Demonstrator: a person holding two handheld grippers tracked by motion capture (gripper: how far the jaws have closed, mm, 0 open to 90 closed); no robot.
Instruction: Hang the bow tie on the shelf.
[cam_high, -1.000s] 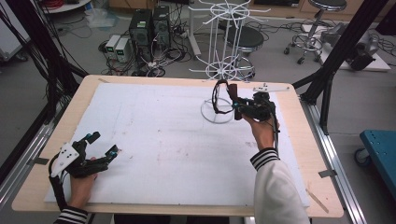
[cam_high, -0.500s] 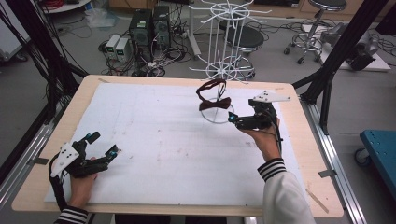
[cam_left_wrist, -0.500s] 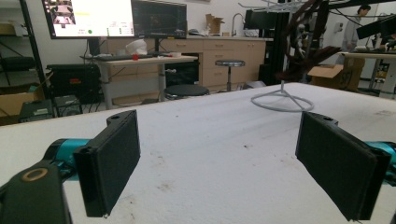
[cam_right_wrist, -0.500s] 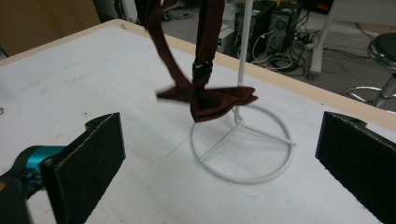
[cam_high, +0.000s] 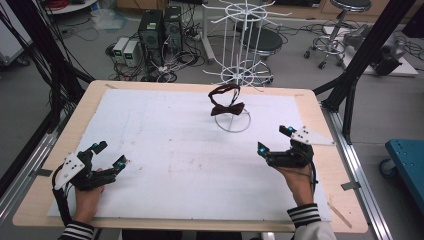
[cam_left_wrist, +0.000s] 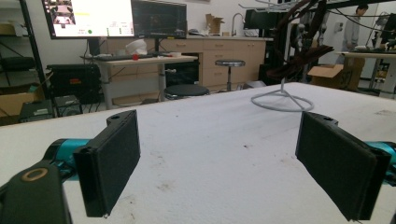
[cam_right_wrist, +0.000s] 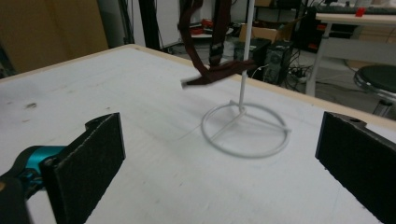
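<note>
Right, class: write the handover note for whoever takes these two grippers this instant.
Left gripper: open, holding nothing, low over the white mat at its near left.
Right gripper: jaws just opened, nothing between them, near right, apart from the stand.
Bow tie: hangs by its strap on the white wire stand, above the ring base.
Done: bow tie hung.
Left: probably nothing; perhaps check that it hangs steady.

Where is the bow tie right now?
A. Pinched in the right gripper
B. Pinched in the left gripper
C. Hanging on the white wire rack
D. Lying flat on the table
C: the bow tie hangs by its strap from the white wire rack, off the table, and both the right gripper and the left gripper are open and apart from it.
</note>
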